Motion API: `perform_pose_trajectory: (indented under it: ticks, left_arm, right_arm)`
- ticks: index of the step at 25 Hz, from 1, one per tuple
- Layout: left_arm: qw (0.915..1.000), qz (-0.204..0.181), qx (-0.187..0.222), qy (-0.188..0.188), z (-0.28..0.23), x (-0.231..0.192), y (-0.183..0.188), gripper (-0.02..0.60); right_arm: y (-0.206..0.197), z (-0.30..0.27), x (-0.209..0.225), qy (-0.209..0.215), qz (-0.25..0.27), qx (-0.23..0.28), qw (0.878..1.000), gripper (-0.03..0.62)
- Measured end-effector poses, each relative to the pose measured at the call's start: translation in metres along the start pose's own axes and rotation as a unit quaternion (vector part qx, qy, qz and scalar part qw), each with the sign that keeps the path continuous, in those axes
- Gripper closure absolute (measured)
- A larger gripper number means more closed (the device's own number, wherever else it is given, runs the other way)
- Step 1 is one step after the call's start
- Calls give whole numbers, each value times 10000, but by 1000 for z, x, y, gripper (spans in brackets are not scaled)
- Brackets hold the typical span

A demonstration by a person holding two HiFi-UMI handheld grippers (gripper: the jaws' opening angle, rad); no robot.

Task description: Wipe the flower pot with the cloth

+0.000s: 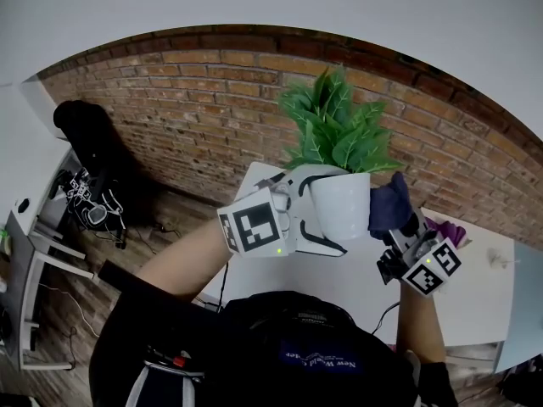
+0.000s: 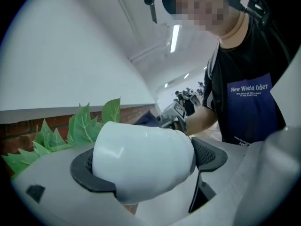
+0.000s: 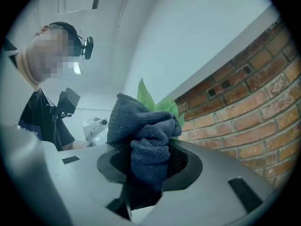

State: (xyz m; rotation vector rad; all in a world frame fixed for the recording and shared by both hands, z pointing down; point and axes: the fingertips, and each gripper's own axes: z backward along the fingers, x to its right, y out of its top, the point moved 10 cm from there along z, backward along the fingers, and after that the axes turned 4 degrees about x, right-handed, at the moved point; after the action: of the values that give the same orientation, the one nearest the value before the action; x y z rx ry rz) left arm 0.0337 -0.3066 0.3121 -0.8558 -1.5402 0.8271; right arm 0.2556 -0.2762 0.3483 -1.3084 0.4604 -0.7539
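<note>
Head view, centre: the left gripper (image 1: 316, 220) holds the white flower pot (image 1: 344, 202) up, with the cloth (image 1: 388, 207) at its right side. Left gripper view: the jaws clamp the pot. Right gripper view: the right gripper (image 3: 150, 159) pinches the cloth. Wiping looks under way, and the next move calls for rubbing strokes.

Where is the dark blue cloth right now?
In the head view the cloth is right of centre, bunched in the right tongs, right beside the white flower pot that the left tongs hold.

White flower pot (image 2: 141, 159) clamped between left tongs' (image 2: 149, 166) jaws
</note>
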Motion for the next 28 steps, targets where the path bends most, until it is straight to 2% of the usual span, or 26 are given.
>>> perform_pose_trajectory:
  ticks: [2, 4, 8, 10, 11, 14, 19, 23, 28]
  left_arm:
    - [9995, -4, -322, 7, -4, 0, -10, 58]
    - [9982, 40, -604, -6, -7, -1, -19, 58]
    - [9959, -15, -891, -135, -9, -3, -26, 58]
    - [9942, -72, -1054, -182, -12, -1, -31, 58]
    - [9937, -68, -1100, -188, -12, -1, -33, 58]
    - [9949, -32, -1001, -110, -11, 0, -30, 58]
    - [9967, -124, -807, 37, -8, 2, -20, 58]
    - [9986, -2, -537, 26, -4, 2, -14, 58]
    - [9998, 23, -218, -3, -1, 1, -5, 58]
  right_arm:
    - [19, -1, -9, 16, 372, 174, 9992, 465]
    - [35, -12, -28, 208, 960, 153, 9950, 465]
    - [33, -47, -71, 727, 2227, -366, 9715, 465]
    - [25, -54, -79, 742, 2576, -653, 9612, 465]
    - [23, -53, -78, 690, 2598, -743, 9603, 465]
    - [24, -43, -62, 507, 2235, -728, 9707, 465]
    - [17, -20, -19, 350, 833, -249, 9956, 465]
    - [-1, -10, 3, 102, 204, -256, 9994, 465]
    - [-19, -14, 9, 0, -100, -407, 9991, 465]
